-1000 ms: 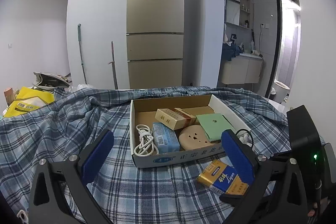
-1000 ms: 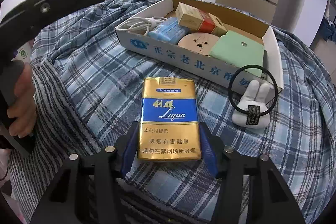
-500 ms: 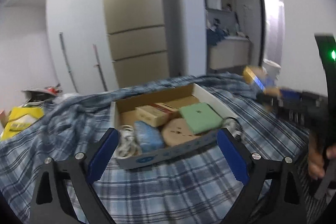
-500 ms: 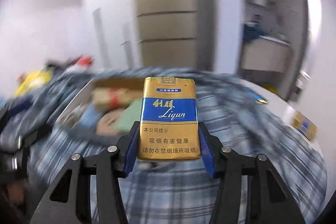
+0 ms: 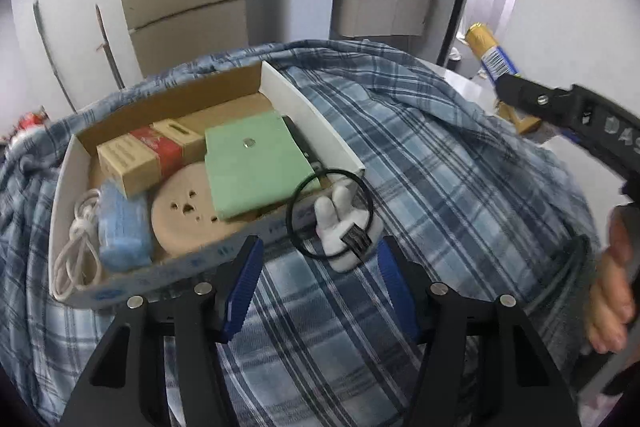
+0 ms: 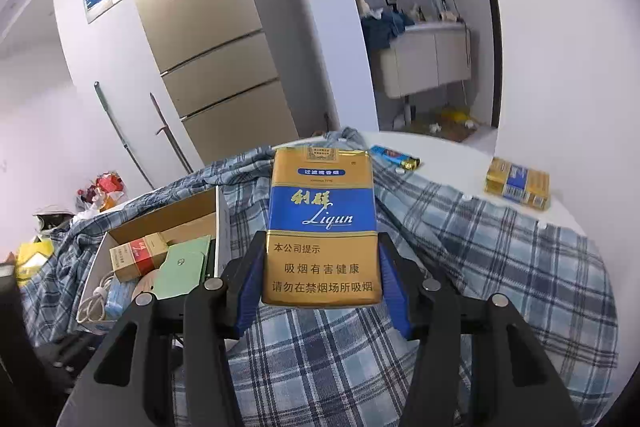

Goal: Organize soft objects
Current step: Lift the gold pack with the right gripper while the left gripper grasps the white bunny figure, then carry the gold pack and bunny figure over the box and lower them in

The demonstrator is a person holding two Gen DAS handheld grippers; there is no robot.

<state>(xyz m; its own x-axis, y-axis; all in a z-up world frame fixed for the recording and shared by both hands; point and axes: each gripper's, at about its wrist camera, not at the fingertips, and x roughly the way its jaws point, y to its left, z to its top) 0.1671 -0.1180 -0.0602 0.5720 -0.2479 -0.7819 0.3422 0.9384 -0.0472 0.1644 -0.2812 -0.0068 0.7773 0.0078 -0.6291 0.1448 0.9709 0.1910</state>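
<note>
A soft cigarette pack [image 6: 322, 227] is held upright in the right gripper [image 6: 320, 279], lifted clear of the plaid cloth [image 6: 460, 247] that covers the counter. The blue fingers [image 6: 250, 291] are clamped on the pack's lower half, one on each narrow side. The same pack [image 5: 490, 53] shows in the left view, high at the right, above the counter's far right edge.

Handling, as judged: the pack is light and paper-walled, so it will dent under a hard squeeze. The side grip low on the body looks sound; the film wrap may be slippery, so a level carry is advised.

The left gripper [image 5: 316, 279] hangs just short of a bunny hair tie [image 5: 340, 223], which lies on the cloth touching the front right corner of the box [image 5: 320, 131]. Its jaws have just been closing and now stand half apart; the fingers [image 5: 244, 283] flank empty cloth and press on nothing.

The hair tie is judged very light: a plush white body, squashy, with a thin black elastic loop [image 5: 298, 203] that will stretch and flop. The plush body is the better place for a hold; the loop may snag on the box wall.

In the box lie a green pad [image 5: 256, 163], a tan disc [image 5: 180, 211], a carton [image 5: 148, 155], a blue packet [image 5: 122, 227] and a white cable [image 5: 78, 251]. A second pack [image 6: 518, 187] and a lighter [image 6: 394, 157] lie on bare counter [image 6: 460, 163] near the far right edge, well apart from the box.
</note>
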